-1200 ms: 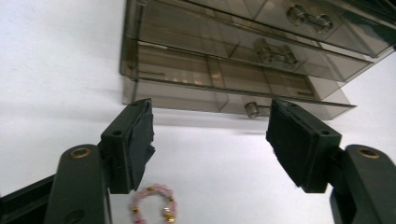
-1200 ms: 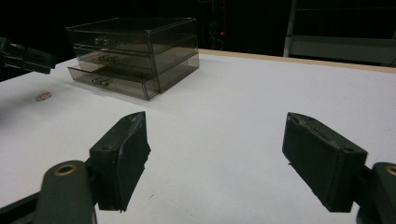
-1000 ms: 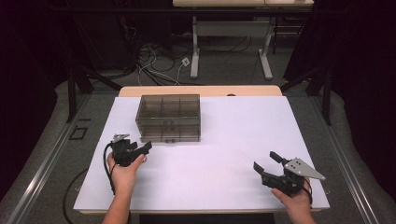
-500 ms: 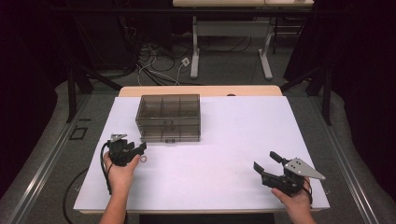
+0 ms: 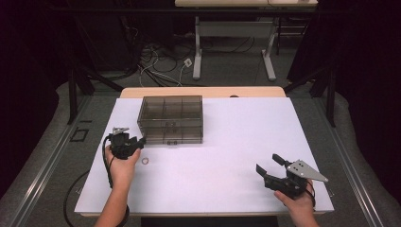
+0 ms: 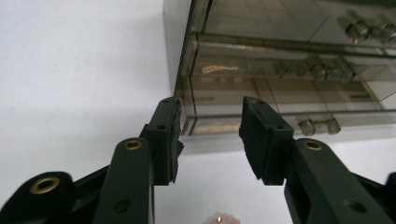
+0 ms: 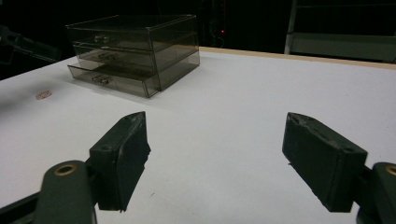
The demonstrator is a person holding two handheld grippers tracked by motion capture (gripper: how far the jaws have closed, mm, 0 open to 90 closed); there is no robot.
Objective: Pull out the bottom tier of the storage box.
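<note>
1. Risk, missed ring. A small pale ring [image 5: 145, 161] lies flat on the white table [image 5: 227, 142], just beside the left gripper [image 5: 138, 142] on its near right and close to the person's left hand [image 5: 122, 163]. In the left gripper view the ring [image 6: 219, 218] sits at the bottom edge, behind the pads and not between them. If the jaws finish closing where they stand, they would, in my judgement, close on nothing.

2. Risk, collision with the organiser. The left jaws point at the lower left corner of the smoked three-drawer organiser [image 5: 171, 119] and stand very near its bottom drawer [image 6: 261, 105]. A forward push could nudge the light box across the table or jam a pad against the drawer edge.

3. Risk, ring handling. The ring is thin and lies flat. A level approach would likely skid it away; a steep, downward pinch looks safer.

4. Left gripper state. The jaws have just been closing and now stand part-open, with nothing between them.

5. Left arm pose. The forearm comes in from the bottom of the high view, the hand wrapped round the gripper body, the jaws held low and aimed towards the organiser.

6. Right gripper [image 5: 271, 163] state and pose. Released, jaws wide apart and empty, held low over bare table at the near right, well apart from the organiser [image 7: 133, 51] and from the ring [image 7: 43, 95], and angled towards both.
</note>
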